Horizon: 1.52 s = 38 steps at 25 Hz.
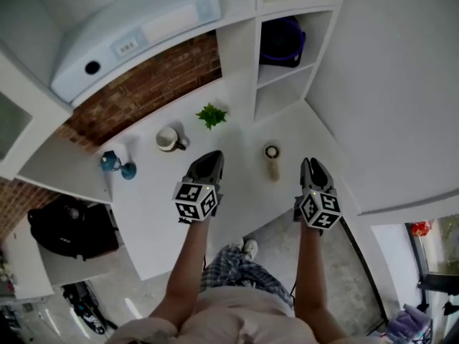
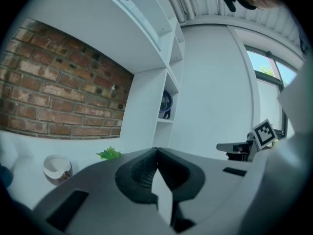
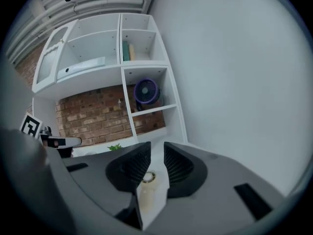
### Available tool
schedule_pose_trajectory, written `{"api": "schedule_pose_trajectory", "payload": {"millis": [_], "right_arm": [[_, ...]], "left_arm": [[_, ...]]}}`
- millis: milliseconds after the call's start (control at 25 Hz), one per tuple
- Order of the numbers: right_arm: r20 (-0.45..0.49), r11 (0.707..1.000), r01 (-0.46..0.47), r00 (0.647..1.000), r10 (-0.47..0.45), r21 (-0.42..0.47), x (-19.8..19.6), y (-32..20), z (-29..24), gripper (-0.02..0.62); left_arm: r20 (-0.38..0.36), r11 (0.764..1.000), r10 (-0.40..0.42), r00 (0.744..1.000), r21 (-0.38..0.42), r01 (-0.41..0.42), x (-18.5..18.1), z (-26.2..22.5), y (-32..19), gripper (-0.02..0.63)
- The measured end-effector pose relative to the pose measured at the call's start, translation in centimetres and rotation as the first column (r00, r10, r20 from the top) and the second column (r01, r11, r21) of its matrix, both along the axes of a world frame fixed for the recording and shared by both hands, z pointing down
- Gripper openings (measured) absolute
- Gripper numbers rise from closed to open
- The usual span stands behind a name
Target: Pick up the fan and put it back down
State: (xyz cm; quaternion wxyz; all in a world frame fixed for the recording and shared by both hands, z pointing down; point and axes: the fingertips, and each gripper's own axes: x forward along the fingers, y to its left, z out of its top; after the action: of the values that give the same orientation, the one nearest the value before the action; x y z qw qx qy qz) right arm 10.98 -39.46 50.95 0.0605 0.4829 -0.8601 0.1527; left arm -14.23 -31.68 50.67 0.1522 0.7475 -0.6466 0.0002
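- The left gripper had its jaws closed tip to tip on nothing. The right gripper kept a narrow gap and was also empty.
- The fan stood in a shelf cubby ahead of and above both grippers, well apart from them.
- A pale bottle stood on the counter between the grippers, nearer the right one and untouched.
- A plain wall ran along the right gripper's outer side.
- A plant and a mug sat ahead of the left gripper, with bare counter between.
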Motion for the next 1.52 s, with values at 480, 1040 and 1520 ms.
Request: {"api": "schedule_pose_trajectory", "payload": {"millis": [480, 1040, 1520], "right_arm": [[0.056, 0.98, -0.084, 0.996, 0.075, 0.178, 4.5, 2.6, -7.7, 0.018], [0.038, 0.964, -0.121, 0.993, 0.115, 0.237, 6.7, 4.1, -9.3, 0.013], [0.019, 0.967, -0.115, 0.993, 0.114, 0.227, 6.5, 4.9, -9.2, 0.014]], "left_arm": [[0.035, 0.994, -0.012, 0.999, 0.111, 0.008, 0.0, -5.9, 2.5, 0.028], [0.031, 0.989, -0.032, 0.999, 0.148, 0.027, -1.2, -7.4, 3.8, 0.028], [0.014, 0.991, -0.021, 1.0, 0.134, 0.019, -1.0, -6.5, 4.2, 0.028]]}}
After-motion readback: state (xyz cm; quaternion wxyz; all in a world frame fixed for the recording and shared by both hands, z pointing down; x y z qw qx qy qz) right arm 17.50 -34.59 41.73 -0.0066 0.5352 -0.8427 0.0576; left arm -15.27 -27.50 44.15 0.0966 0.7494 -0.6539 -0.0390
